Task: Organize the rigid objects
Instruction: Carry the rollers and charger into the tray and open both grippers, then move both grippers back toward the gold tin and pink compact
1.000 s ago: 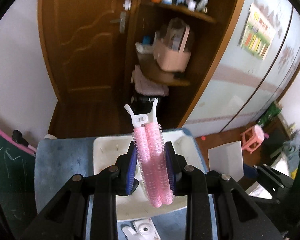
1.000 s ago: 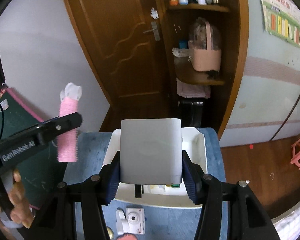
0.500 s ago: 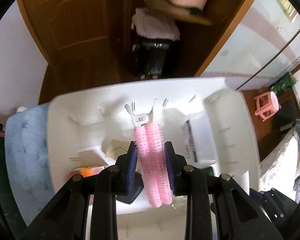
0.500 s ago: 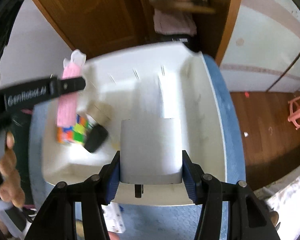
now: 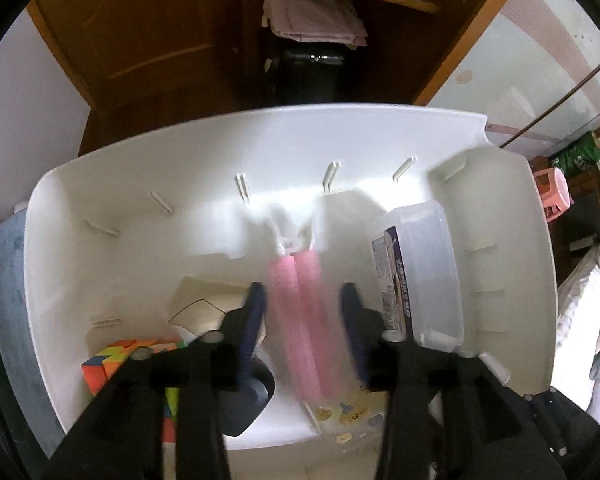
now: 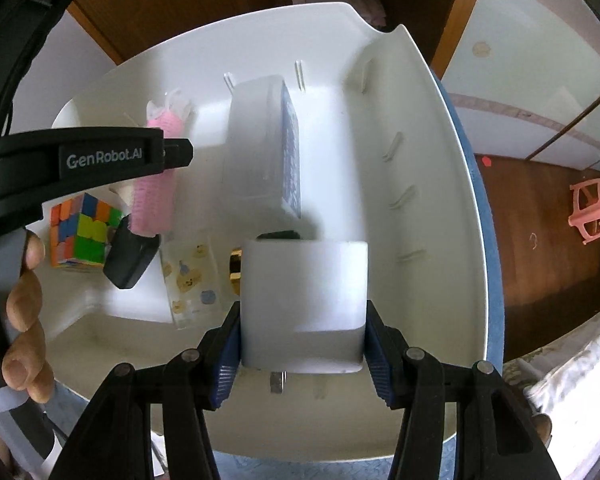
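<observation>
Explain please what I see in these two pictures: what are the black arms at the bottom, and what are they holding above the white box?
Each picture comes from a camera on a hand-held gripper that a person carries, one per hand; the black arms are its two fingers.

In the left view, the left hand-held gripper is opening, with a pink hair roller clip between its fingers, blurred.

In the right view, the right hand-held gripper clamps a white block.

Both are above a white bin holding a colour cube, a clear lidded box and a black object.
</observation>
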`<state>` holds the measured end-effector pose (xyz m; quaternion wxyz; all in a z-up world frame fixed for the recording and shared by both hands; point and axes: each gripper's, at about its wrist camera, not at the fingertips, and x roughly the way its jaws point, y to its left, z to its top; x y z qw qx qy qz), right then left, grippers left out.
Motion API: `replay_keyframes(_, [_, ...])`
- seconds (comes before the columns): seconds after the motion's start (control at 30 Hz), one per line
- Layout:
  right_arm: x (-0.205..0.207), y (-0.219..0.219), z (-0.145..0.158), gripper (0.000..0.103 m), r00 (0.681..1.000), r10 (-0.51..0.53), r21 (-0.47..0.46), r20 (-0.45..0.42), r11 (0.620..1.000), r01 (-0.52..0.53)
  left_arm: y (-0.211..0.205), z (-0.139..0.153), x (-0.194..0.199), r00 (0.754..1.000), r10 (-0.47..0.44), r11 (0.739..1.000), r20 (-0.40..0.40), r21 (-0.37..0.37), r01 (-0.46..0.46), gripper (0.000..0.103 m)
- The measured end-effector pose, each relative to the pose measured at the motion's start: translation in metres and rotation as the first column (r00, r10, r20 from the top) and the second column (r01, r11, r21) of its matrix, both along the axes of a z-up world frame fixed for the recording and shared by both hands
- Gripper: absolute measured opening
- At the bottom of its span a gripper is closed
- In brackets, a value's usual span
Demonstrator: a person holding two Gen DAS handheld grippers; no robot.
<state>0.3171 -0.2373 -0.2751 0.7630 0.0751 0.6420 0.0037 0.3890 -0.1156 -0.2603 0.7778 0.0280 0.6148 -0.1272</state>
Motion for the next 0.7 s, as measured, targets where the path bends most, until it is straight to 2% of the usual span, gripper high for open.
replay_keyframes(0.03, [0.001,0.001,0.0,0.056,1.0,0.005,-0.002,-0.004,1.0,-0.005,0.002,0.005,-0.002,1.0,0.006,1.0,0.011,-0.011,-0.006,0.06])
replay_keyframes(0.13, [0.002,0.007,0.001,0.058,1.0,0.015,-0.023,0.003,1.0,-0.015,0.006,0.017,-0.005,0.999,0.013,1.0,0.038,-0.017,-0.012,0.067])
replay_keyframes(0.4, [-0.007,0.012,0.033,0.062,0.993,0.006,-0.018,0.117,1.0,-0.004,0.019,0.062,-0.028,0.992,0.042,0.999,0.118,-0.034,-0.039,0.067])
replay_keyframes(0.7, [-0.039,0.007,0.084,0.062,0.968,0.036,0.009,0.248,0.999,-0.04,0.031,0.139,-0.083,0.965,0.068,0.996,0.255,-0.065,-0.053,0.067])
